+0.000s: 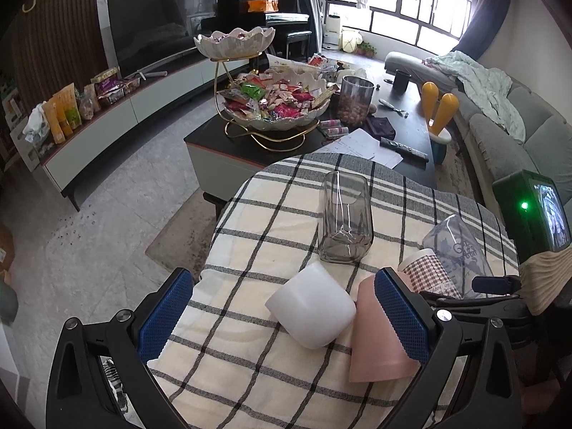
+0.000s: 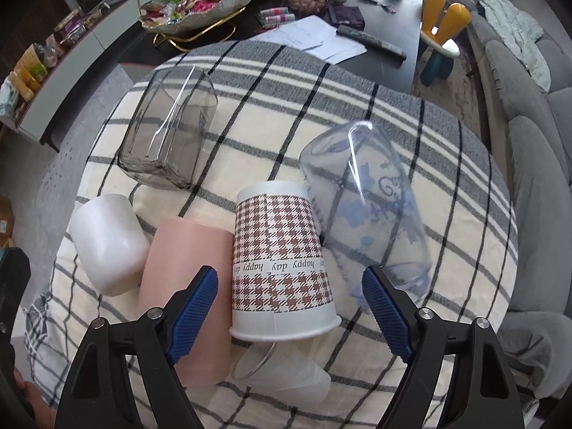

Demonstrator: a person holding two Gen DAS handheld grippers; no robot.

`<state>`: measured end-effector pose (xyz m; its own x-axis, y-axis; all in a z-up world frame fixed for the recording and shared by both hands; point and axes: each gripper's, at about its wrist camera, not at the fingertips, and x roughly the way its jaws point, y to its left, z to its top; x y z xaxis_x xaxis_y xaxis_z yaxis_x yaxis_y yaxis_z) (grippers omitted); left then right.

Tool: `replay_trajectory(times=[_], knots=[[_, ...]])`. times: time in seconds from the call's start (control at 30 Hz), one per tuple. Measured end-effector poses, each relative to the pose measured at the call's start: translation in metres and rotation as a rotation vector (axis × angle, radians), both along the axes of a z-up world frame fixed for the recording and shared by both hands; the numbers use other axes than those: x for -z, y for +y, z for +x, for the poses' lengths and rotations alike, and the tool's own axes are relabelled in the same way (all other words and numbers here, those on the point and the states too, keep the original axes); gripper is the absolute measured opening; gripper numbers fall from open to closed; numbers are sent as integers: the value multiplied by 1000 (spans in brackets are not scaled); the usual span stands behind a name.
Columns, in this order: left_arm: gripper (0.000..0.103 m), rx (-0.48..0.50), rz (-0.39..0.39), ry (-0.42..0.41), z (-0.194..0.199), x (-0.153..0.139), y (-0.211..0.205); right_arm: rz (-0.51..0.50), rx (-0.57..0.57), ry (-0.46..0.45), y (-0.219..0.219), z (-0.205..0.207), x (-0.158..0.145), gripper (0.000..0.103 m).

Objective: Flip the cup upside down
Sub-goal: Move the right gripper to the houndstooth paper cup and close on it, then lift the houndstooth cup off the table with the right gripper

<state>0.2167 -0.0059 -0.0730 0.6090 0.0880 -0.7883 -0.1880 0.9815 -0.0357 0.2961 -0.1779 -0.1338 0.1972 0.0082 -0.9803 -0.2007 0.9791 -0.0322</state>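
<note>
Paper, houndstooth-patterned, the cup [image 2: 282,264] stands rim-down on the table [image 2: 447,164], at 12 o'clock between the right gripper's [image 2: 289,307] open, empty fingers. The left gripper [image 1: 286,318], also open, is farther away.

Pink cup [image 2: 186,286] and blue-printed glass [image 2: 368,214] crowd the houndstooth cup [image 2: 282,264].
</note>
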Motion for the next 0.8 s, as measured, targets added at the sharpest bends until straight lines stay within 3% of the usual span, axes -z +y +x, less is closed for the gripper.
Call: replay_trajectory(times=[0.3,0.43,0.8], knots=[[103,5,-6,16,4,5,-1,34,22,68,-3,8,21,69],[103,3,-8,20,5,6,1,43,20,53,-3,7,20,67],[103,13,-22,-18,-10,-12,4,94,117,-84,-17,-26,-33,66]])
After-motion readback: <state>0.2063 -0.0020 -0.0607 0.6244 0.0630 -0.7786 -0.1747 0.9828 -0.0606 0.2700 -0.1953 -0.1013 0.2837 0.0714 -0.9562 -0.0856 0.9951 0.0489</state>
